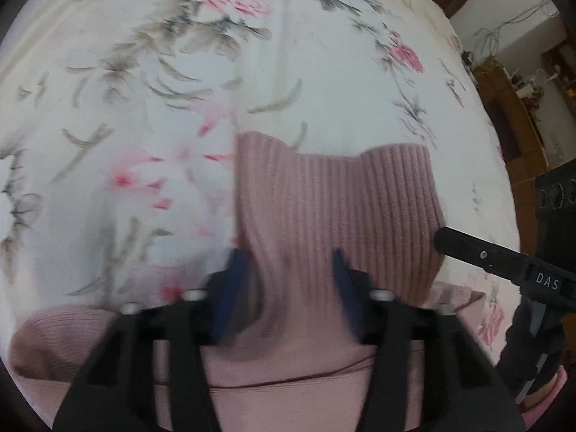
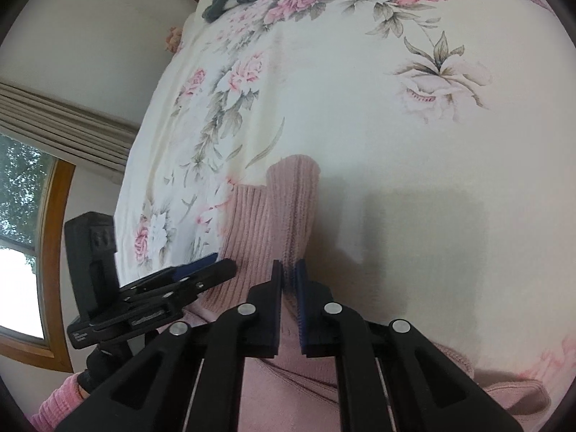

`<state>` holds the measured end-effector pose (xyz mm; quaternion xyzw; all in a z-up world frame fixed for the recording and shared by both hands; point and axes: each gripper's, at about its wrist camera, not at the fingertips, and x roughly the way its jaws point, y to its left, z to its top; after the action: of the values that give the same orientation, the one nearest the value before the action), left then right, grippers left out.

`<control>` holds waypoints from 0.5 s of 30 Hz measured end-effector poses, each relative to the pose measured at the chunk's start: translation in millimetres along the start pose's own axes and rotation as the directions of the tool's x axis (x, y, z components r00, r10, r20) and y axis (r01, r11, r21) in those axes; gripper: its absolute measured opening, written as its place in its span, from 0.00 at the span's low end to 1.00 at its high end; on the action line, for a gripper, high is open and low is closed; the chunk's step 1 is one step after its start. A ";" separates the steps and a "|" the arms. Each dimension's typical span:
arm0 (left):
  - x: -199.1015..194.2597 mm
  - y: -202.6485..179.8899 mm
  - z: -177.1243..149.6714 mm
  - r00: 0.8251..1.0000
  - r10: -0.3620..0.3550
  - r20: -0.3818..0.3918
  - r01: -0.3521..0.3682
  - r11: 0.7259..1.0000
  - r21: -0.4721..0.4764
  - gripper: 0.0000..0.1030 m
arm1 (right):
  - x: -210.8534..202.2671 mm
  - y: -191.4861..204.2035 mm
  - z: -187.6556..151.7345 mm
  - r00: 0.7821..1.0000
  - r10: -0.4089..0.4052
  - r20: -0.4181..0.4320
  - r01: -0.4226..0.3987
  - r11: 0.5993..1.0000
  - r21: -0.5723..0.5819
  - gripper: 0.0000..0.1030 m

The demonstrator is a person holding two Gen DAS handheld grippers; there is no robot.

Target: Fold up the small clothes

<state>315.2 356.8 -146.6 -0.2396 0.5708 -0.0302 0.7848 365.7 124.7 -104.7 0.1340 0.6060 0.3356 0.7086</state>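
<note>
Gripping one pink sweater, right gripper jaws pinch; left gripper jaws gape.

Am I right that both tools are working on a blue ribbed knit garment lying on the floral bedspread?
Not quite: the ribbed knit garment is pink, not blue, as the left wrist view shows. Both the left tool and right tool are at it on the floral bedspread.

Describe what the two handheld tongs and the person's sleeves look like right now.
Both tongs, left and right, are matte black plastic linkages with silver pivot bolts and blue finger pads. The right unit's side carries white "DAS" lettering. The left unit has a black boxy block on top. A black glove and fuzzy pink sleeve cuff show at the left hand.
</note>
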 end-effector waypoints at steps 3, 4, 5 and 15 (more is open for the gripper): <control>4.5 -10.0 1.6 1.000 0.003 -0.011 -0.003 0.999 0.033 0.10 | -3.1 0.7 -2.3 1.000 0.001 0.003 -0.001 1.000 -0.021 0.07; 6.4 -11.4 1.3 0.999 0.027 -0.017 -0.026 0.999 0.038 0.10 | -3.9 0.6 -2.7 1.000 0.002 0.004 -0.002 1.000 -0.023 0.07; 7.6 -11.1 1.3 0.999 0.042 -0.022 -0.041 0.999 0.033 0.10 | -4.3 -0.1 -2.2 1.000 0.004 0.005 -0.004 1.000 -0.023 0.07; 24.6 -2.7 18.7 0.999 -0.028 -0.044 0.027 0.999 -0.026 0.07 | -1.9 -6.3 2.4 1.000 0.003 0.005 -0.003 1.000 -0.003 0.07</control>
<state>341.3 352.9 -162.8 -0.2569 0.5848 -0.0390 0.7684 369.9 119.3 -106.5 0.1347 0.6033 0.3375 0.7099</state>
